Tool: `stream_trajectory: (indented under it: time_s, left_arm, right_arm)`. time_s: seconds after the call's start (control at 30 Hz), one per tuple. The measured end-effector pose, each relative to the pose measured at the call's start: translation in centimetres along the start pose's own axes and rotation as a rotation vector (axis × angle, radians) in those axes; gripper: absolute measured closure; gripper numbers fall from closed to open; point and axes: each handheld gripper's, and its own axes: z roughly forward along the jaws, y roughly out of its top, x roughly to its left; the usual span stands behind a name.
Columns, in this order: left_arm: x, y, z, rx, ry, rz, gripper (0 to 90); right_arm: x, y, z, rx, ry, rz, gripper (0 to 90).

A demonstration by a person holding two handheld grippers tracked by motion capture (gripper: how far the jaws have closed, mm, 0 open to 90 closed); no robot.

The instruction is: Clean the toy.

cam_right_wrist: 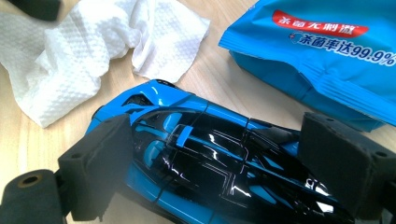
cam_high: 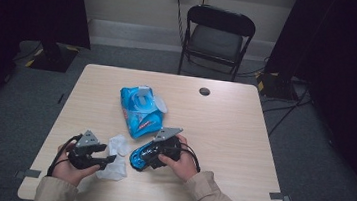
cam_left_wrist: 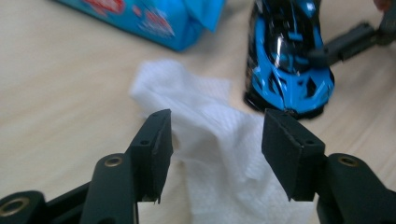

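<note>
A blue and black toy car lies on the wooden table near its front edge. My right gripper is closed across the car, one pad against each of its sides. A crumpled white wipe lies just left of the car. My left gripper hovers over the wipe with its jaws apart, and the pads do not press on it. In the left gripper view the car sits past the wipe, with a jaw of the other gripper against it.
A blue pack of wet wipes with its lid flap up lies in the middle of the table, just behind the car. A round cable hole is near the far edge. A black folding chair stands beyond the table.
</note>
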Motion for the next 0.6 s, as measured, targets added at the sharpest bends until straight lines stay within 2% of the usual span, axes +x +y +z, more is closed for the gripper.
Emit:
stream_trajectory:
  time_s: [0.03,0.07,0.1,0.13,0.17,0.2,0.23,0.3,0.33,0.37,0.43,0.47,0.6]
  left_arm:
    - [-0.1,-0.3,1.0,0.032,-0.03,0.003,46.2]
    - [-0.1,-0.3,1.0,0.032,-0.03,0.003,47.8]
    - [-0.4,-0.4,1.9,0.037,-0.052,0.013,49.4]
    - [-0.4,-0.4,1.9,0.037,-0.052,0.013,54.2]
    - [-0.8,-0.3,2.4,0.046,-0.083,0.022,59.8]
    - [-0.8,-0.3,2.4,0.046,-0.083,0.022,62.4]
    - [-1.2,-0.1,3.1,0.063,-0.079,0.044,67.5]
    - [-1.3,0.1,3.6,0.061,-0.049,0.045,73.9]
    - [-1.3,0.1,3.6,0.061,-0.049,0.045,78.2]
    - [-1.5,0.6,4.1,0.064,-0.025,0.059,82.7]
    - [-1.7,0.7,4.2,0.063,-0.029,0.064,87.3]
    - [-2.1,0.9,4.5,0.068,-0.042,0.082,88.3]
    - [-2.5,0.8,4.2,0.089,-0.068,0.05,88.8]
  right_arm:
    - [0.0,0.0,0.0,-0.001,-0.002,0.001,9.8]
    - [0.1,0.0,0.0,0.0,-0.003,0.001,9.8]
    - [0.1,0.0,0.0,0.001,-0.003,0.001,9.8]
    - [0.1,0.0,0.0,0.001,-0.003,0.001,9.8]
    - [0.1,0.0,0.0,-0.001,-0.003,0.001,9.8]
    - [0.1,0.0,0.0,-0.001,-0.003,0.001,9.8]
    - [0.1,0.0,0.0,-0.003,-0.002,0.001,9.8]
    - [0.1,0.0,0.0,-0.003,-0.003,0.001,9.8]
    - [0.1,0.0,0.0,-0.003,-0.003,0.001,9.8]
    - [0.1,-0.1,0.0,-0.005,-0.003,-0.001,9.8]
    - [0.1,-0.1,0.0,-0.005,-0.003,0.0,9.7]
    - [0.1,-0.1,0.0,-0.006,-0.003,0.001,9.7]
    - [0.0,-0.1,0.0,-0.006,-0.003,0.003,9.7]
